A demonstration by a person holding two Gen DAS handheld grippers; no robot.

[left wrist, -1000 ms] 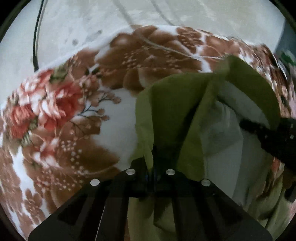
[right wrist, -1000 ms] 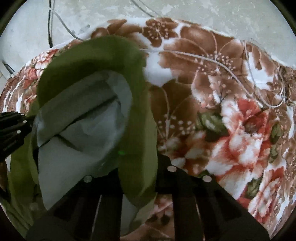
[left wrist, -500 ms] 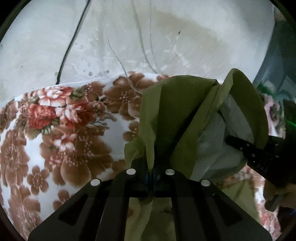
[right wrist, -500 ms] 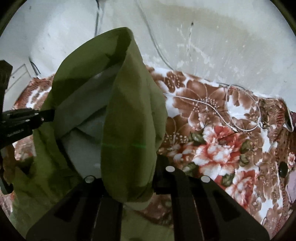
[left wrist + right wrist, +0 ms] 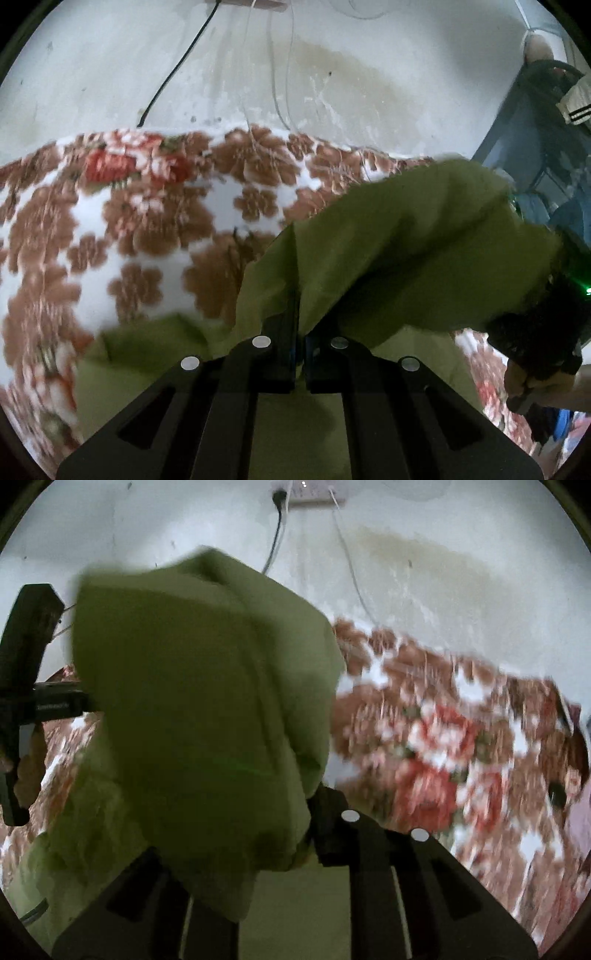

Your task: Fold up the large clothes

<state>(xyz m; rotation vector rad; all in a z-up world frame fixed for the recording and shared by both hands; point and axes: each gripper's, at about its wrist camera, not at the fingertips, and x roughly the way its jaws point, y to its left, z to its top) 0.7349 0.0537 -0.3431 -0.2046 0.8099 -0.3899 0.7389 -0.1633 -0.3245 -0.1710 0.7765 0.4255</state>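
1. Two sets of tongs hold up one olive-green garment [image 5: 399, 266] between them, clear of the bed.
2. Nearest in the left wrist view, the left tongs [image 5: 300, 314] are pressed together, pinching a fold of the green cloth that rises straight out from between the jaws.
3. In the right wrist view the right tongs [image 5: 295, 812] are mostly buried under the garment [image 5: 207, 709]; only one finger [image 5: 328, 819] shows beside the cloth. Their jaws are opening, with the cloth between them and draped over them.
4. From the left tongs the cloth stretches rightward to the other black tool, where a hand [image 5: 539, 384] grips its handle at the edge of the view.
5. More of the garment hangs below both tools, loose and creased.
6. Underneath and beyond lies a floral blanket [image 5: 122, 229], white with brown and red flowers, blurred in both views.
7. Farthest back stands a stained pale wall [image 5: 424, 565], with a black cable [image 5: 173, 70] and thin white cords hanging down it from a socket strip [image 5: 314, 494].
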